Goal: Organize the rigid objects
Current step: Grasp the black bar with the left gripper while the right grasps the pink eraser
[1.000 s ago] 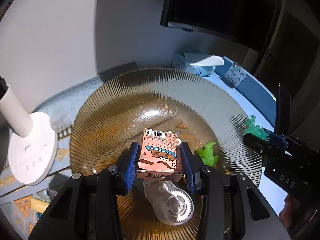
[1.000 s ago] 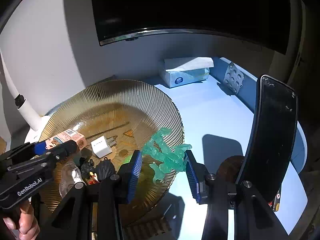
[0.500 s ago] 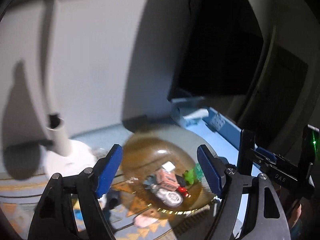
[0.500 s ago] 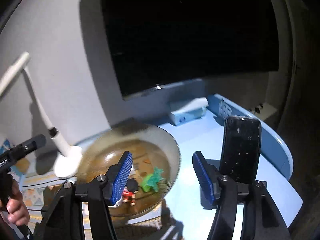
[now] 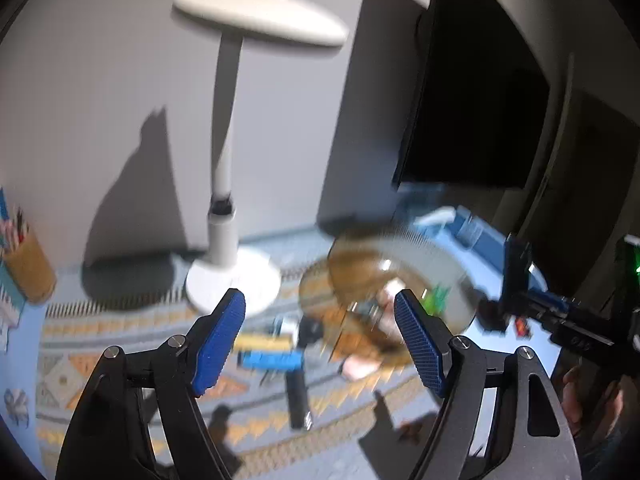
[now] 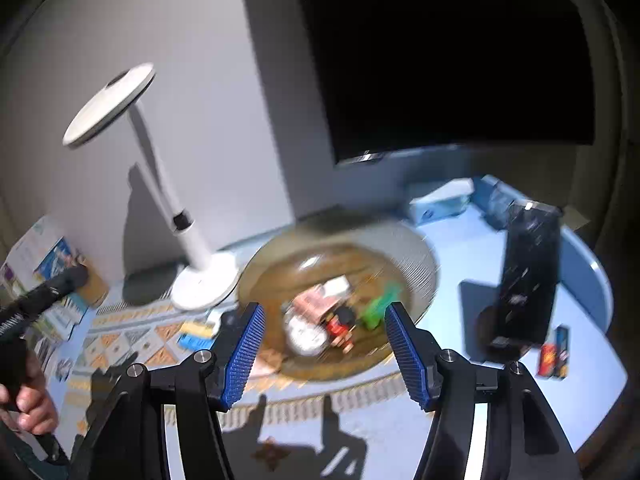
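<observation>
Both the left tongs (image 5: 318, 342) and right tongs (image 6: 322, 354) are hanging open and empty, having just let go; the pink carton (image 6: 314, 304) and green toy (image 6: 378, 308) are now lying in the glass bowl (image 6: 416, 256), so more clutter is waiting.

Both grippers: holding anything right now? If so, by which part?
Nothing is held. The left gripper and right gripper are both open with empty gaps between the fingers; the toys lie in the amber glass plate beyond them.
</observation>
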Demonstrator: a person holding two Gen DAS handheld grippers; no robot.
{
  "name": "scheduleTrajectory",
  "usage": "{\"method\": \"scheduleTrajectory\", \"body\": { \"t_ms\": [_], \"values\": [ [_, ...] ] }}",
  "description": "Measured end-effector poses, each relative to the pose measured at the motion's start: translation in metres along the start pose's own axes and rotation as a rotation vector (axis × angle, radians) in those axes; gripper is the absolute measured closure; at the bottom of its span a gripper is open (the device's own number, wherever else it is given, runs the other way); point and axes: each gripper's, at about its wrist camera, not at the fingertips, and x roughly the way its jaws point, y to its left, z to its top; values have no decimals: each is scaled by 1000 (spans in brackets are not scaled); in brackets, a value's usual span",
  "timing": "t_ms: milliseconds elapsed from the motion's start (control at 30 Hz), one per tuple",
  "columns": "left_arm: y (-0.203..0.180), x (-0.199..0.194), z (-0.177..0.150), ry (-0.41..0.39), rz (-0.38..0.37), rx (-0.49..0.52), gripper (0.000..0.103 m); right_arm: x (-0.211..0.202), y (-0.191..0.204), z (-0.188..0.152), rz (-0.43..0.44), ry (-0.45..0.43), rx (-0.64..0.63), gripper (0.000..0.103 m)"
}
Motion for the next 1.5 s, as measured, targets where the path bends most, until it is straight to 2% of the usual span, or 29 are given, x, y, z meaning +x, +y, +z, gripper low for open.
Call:
{"method": "scheduleTrajectory", "body": {
  "t_ms": [133, 267, 433, 500, 600, 667, 700, 767, 867, 1133, 1167, 1300, 1367, 1433, 1500],
  "values": [
    [11, 30, -41, 123, 59, 3, 28, 22, 17, -27, 35, 86, -25, 42],
    [18, 65, -75, 226, 75, -7, 28, 58, 27, -53, 68, 189, -28, 42],
    [17, 98, -93, 290, 66, 5, 28, 98, 35, -72, 115, 299, -22, 42],
    [13, 103, -98, 300, 69, 15, 30, 115, 39, -76, 131, 332, -19, 42],
    [9, 115, -102, 315, 71, 31, 41, 133, 44, -77, 139, 347, -7, 42],
    [10, 121, -105, 328, 71, 33, 57, 147, 44, -76, 145, 359, 24, 42],
    [10, 123, -106, 332, 75, 30, 60, 153, 44, -76, 150, 361, 37, 42],
    [12, 123, -107, 323, 74, 28, 74, 163, 45, -75, 143, 352, 61, 42],
    [16, 120, -106, 295, 61, 17, 82, 173, 48, -72, 129, 336, 66, 42],
    [36, 115, -107, 275, 6, -91, 82, 187, 66, -74, 146, 306, 16, 42],
    [38, 113, -107, 273, 11, -101, 82, 187, 69, -75, 169, 311, 4, 42],
    [53, 105, -108, 292, 27, -126, 82, 177, 86, -83, 388, 390, -61, 42],
    [61, 99, -109, 297, 33, -131, 82, 165, 94, -91, 437, 402, -117, 42],
    [68, 95, -110, 309, 26, -137, 81, 155, 95, -98, 402, 389, -159, 42],
    [75, 92, -111, 323, -2, -151, 80, 155, 92, -101, 333, 385, -192, 42]
  ]
}}
